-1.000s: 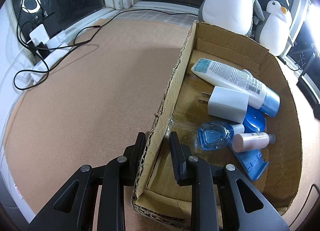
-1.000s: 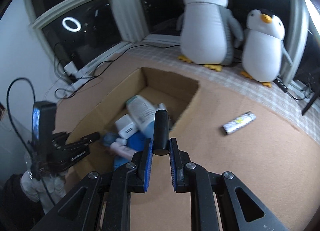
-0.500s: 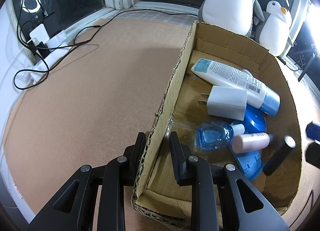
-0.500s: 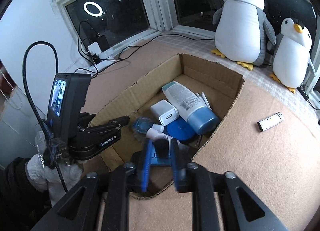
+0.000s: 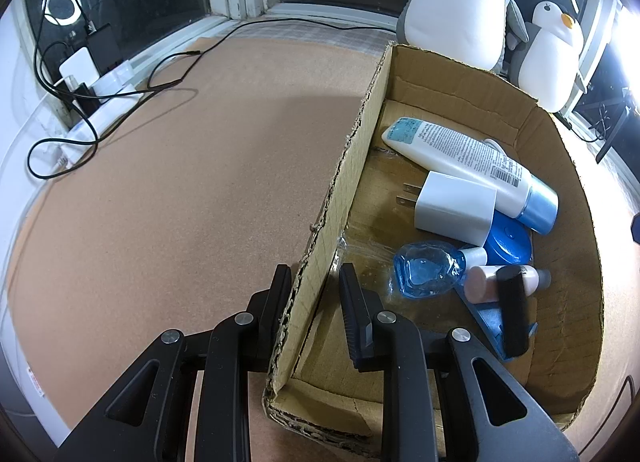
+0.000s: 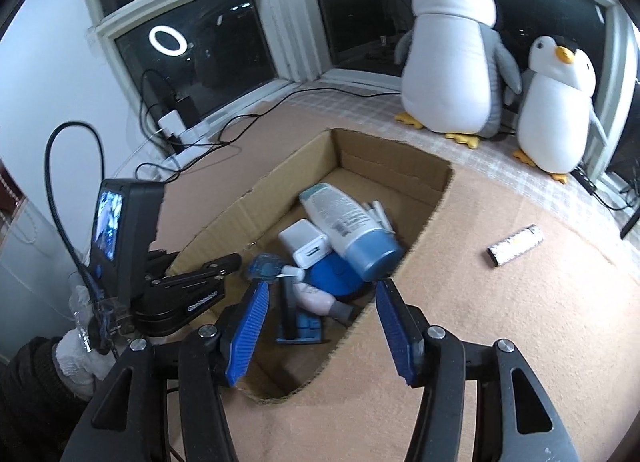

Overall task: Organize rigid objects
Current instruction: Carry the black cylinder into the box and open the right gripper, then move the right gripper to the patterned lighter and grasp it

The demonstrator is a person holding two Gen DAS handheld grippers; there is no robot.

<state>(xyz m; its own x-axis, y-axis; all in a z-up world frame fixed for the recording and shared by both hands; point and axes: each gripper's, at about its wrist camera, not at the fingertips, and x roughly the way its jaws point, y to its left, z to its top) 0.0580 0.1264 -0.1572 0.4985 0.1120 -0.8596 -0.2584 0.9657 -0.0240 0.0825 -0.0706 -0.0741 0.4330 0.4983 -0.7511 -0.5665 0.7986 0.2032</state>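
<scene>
We have the left tongs (image 5: 314, 282) clamped on the near side wall of the cardboard box (image 5: 352, 166), one finger outside, one inside, pinning it to the tabletop (image 5: 180, 182). Our right tongs (image 6: 320, 302) hang above the box's near corner, their blue pads (image 6: 252, 326) spread apart with nothing between them; the jaws have just been opening. Below them the black cylinder (image 5: 512, 310) lies loose in the box, propped across a blue flat piece (image 5: 490, 314) and touching the small pink bottle (image 5: 484, 282).

The box is getting crowded: a white lotion bottle (image 5: 460, 154) with a blue cap lies slantwise at the back, a white charger plug (image 5: 456, 208) leans against it, and a blue round lid (image 5: 510, 242) and a clear blue bottle (image 5: 424, 272) sit just beside the pink one. A white clip-like piece (image 6: 378, 212) peeks out behind the lotion bottle.

Out on the tabletop, well apart from the box, a patterned lighter (image 6: 516, 244) lies alone. Two plush penguins (image 6: 452, 54) stand by the window, and cables (image 5: 120, 102) trail from a power strip (image 5: 100, 102) on the far left. A gloved hand (image 6: 78, 358) carries the left tool.
</scene>
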